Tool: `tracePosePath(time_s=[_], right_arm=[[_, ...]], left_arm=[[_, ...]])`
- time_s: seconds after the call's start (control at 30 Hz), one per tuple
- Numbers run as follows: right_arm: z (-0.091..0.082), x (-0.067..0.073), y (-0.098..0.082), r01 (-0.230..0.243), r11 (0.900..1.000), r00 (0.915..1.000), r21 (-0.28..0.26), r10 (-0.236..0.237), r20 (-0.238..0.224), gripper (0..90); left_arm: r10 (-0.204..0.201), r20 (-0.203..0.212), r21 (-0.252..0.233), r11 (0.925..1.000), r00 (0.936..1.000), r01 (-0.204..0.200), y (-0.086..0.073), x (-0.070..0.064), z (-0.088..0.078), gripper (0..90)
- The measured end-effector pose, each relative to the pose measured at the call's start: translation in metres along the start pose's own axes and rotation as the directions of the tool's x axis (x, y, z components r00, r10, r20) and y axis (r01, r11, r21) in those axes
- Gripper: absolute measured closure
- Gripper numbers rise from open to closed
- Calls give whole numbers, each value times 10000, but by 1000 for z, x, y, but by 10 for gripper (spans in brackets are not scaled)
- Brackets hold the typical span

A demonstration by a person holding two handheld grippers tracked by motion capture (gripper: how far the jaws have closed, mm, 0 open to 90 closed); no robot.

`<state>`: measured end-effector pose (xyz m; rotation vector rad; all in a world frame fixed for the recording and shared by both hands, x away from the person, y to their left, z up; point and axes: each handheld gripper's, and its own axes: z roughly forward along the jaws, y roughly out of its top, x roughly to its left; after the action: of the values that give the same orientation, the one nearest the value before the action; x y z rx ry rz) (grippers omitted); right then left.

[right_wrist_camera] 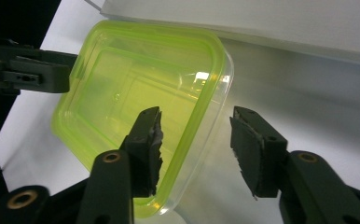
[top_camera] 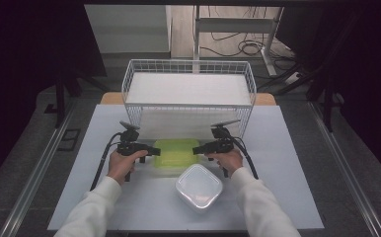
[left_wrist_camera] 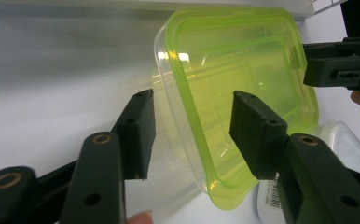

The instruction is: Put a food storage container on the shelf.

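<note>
A clear box with a yellow-green lid (top_camera: 175, 152) lies flat on the white table mat, just in front of the wire basket. My left gripper (top_camera: 156, 151) comes at it from the left, and its jaws (left_wrist_camera: 192, 100) stand apart on either side of the box's left rim without pressing it. From the right, my right gripper (top_camera: 196, 149) does the same: its jaws (right_wrist_camera: 196, 114) straddle the right rim with a gap on the outer side. Each gripper view shows the other gripper across the lid (left_wrist_camera: 243, 60) (right_wrist_camera: 136, 88).
A white wire basket (top_camera: 188, 69) with a white liner stands behind the box. A clear lidded container (top_camera: 199, 186) sits close in front, between the person's forearms. The white mat (top_camera: 287, 163) stretches out to both sides.
</note>
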<state>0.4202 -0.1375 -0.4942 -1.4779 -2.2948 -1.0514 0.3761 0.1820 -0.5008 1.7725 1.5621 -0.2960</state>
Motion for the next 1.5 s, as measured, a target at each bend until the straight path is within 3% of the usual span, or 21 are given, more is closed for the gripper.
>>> tracePosePath(time_s=[0.2,0.33,0.4,0.5,0.63,0.9,1.03,1.23,1.5], right_arm=[[3,-4,0,-329,9993,9985,171,336,-428,650],[5,-7,-1,-687,9974,9955,193,698,-640,705],[5,-8,-2,-890,9960,9931,91,894,-765,721],[1,-7,-1,-860,9963,9930,-22,855,-809,758],[-4,-3,-1,-592,9977,9957,-326,567,-730,783],[-20,7,-1,147,9947,9962,-1016,-232,-837,784],[-31,15,-1,649,9881,9940,-1391,-763,-782,784],[-48,28,1,1274,9731,9873,-1920,-1430,-693,783],[-60,38,0,1761,9558,9777,-2352,-1977,-712,783]], left_arm=[[-144,443,344,9993,9989,129,-2,1,8,604],[-462,710,262,9987,9964,445,-1,3,8,633],[-439,592,20,9990,9973,438,-2,3,6,721],[-313,577,-133,9994,9978,321,-3,1,2,755],[20,494,-421,9991,9988,0,-5,-4,-3,781],[624,819,-1050,9930,9947,-537,-6,-14,-19,788],[1137,758,-1453,9841,9906,-1018,-6,-24,-31,787],[1299,1196,-1873,9766,9843,-1061,-9,-30,-42,784],[1914,1044,-2160,9622,9759,-1656,-10,-43,-58,782]])
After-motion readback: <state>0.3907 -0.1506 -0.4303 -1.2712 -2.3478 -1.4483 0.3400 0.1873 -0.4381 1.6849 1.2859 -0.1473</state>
